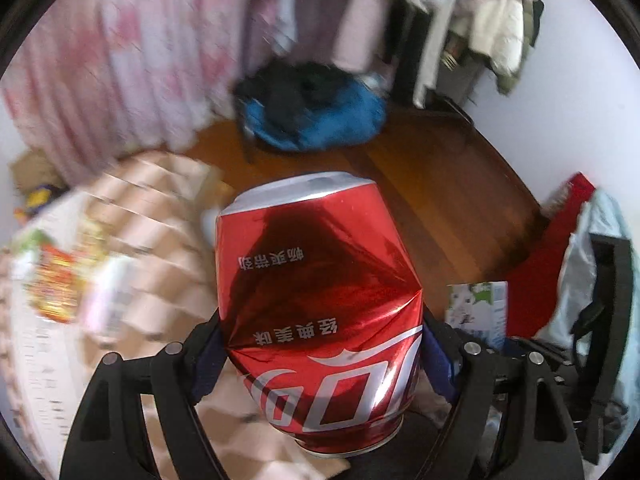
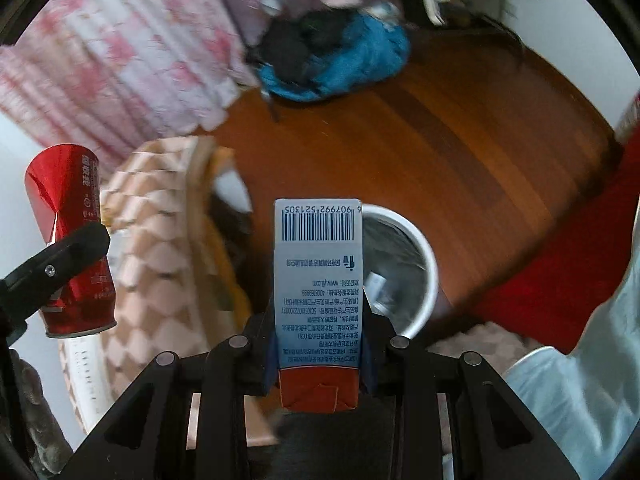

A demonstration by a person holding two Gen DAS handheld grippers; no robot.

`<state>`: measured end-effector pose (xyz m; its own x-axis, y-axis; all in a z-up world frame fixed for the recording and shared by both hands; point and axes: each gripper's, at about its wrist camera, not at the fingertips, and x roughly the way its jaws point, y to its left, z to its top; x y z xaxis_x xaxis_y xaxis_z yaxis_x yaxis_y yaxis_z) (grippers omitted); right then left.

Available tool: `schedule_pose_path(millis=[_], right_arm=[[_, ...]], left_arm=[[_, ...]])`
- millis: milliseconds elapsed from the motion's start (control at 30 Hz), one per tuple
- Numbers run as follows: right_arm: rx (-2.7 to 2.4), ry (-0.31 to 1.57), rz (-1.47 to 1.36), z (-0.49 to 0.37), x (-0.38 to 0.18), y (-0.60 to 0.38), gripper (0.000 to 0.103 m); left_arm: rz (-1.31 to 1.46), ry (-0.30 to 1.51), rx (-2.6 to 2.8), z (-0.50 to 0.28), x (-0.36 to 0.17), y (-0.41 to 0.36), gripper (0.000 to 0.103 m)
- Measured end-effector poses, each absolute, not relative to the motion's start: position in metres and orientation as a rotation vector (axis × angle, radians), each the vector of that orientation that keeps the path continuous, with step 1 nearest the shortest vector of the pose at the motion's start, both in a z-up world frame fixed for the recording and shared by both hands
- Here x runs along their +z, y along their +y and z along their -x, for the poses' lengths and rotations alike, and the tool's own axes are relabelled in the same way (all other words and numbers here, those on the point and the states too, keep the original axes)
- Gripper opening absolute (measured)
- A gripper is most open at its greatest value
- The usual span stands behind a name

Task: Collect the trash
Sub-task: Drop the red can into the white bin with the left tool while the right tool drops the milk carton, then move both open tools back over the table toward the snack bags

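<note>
my left gripper [image 1: 320,344] jaws are clamped on a dented red can [image 1: 316,300], right gripper [image 2: 320,360] jaws pinching a carton [image 2: 318,280].

Both wrist views look steeply down, sharing the wooden floor [image 1: 440,200] and blue bag [image 2: 340,68].

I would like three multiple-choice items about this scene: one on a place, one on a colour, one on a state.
1. Where is the white bin?
A. on the wooden floor
B. on the bed
C. on a shelf

2. What colour is the can?
A. green
B. red
C. blue

3. How is the can's body?
A. smooth
B. dented
C. cut open

Key: 1 A, it stands on the brown boards beyond the carton; 2 B, its body is red; 3 B, creases show where the left hand-held gripper holds it.
</note>
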<state>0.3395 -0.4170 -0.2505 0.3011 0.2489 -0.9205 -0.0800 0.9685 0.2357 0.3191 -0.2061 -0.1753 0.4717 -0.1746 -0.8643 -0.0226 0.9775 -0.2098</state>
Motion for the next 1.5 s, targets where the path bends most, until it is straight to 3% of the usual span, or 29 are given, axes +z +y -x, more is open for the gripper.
schedule_pose_path(millis=[400, 433, 467, 567, 633, 667, 700, 800, 867, 1067, 1500], right_arm=[[0.099, 1.481, -0.28, -0.389, -0.375, -0.485, 0.033], [0.095, 1.495, -0.289, -0.394, -0.384, -0.482, 0.033], [0.096, 1.504, -0.295, -0.395, -0.388, -0.482, 0.033], [0.098, 1.521, -0.327, -0.399, -0.403, -0.481, 0.035], [0.099, 1.53, -0.364, -0.402, -0.411, -0.481, 0.048], [0.099, 1.534, -0.382, -0.401, -0.414, -0.481, 0.075], [0.101, 1.537, -0.388, -0.401, -0.416, -0.48, 0.092], [0.082, 1.55, -0.337, -0.396, -0.415, -0.476, 0.094], [0.063, 1.561, -0.296, -0.391, -0.41, -0.471, 0.103], [0.002, 1.522, -0.137, -0.373, -0.383, -0.459, 0.103], [-0.01, 1.464, -0.086, -0.337, -0.313, -0.45, 0.103]], left_arm=[[0.259, 1.453, -0.261, -0.413, -0.305, -0.29, 0.083], [0.256, 1.47, -0.247, -0.419, -0.313, -0.289, 0.086], [0.252, 1.475, -0.234, -0.421, -0.316, -0.288, 0.096], [0.245, 1.479, -0.192, -0.425, -0.32, -0.283, 0.099], [0.244, 1.476, -0.17, -0.42, -0.32, -0.28, 0.099], [0.238, 1.469, -0.16, -0.415, -0.319, -0.279, 0.099], [0.229, 1.455, -0.147, -0.411, -0.316, -0.278, 0.099], [0.167, 1.408, -0.081, -0.397, -0.308, -0.274, 0.099], [0.142, 1.391, -0.044, -0.389, -0.307, -0.269, 0.099], [0.083, 1.338, -0.002, -0.366, -0.286, -0.264, 0.099], [0.041, 1.252, -0.004, -0.337, -0.243, -0.258, 0.099]])
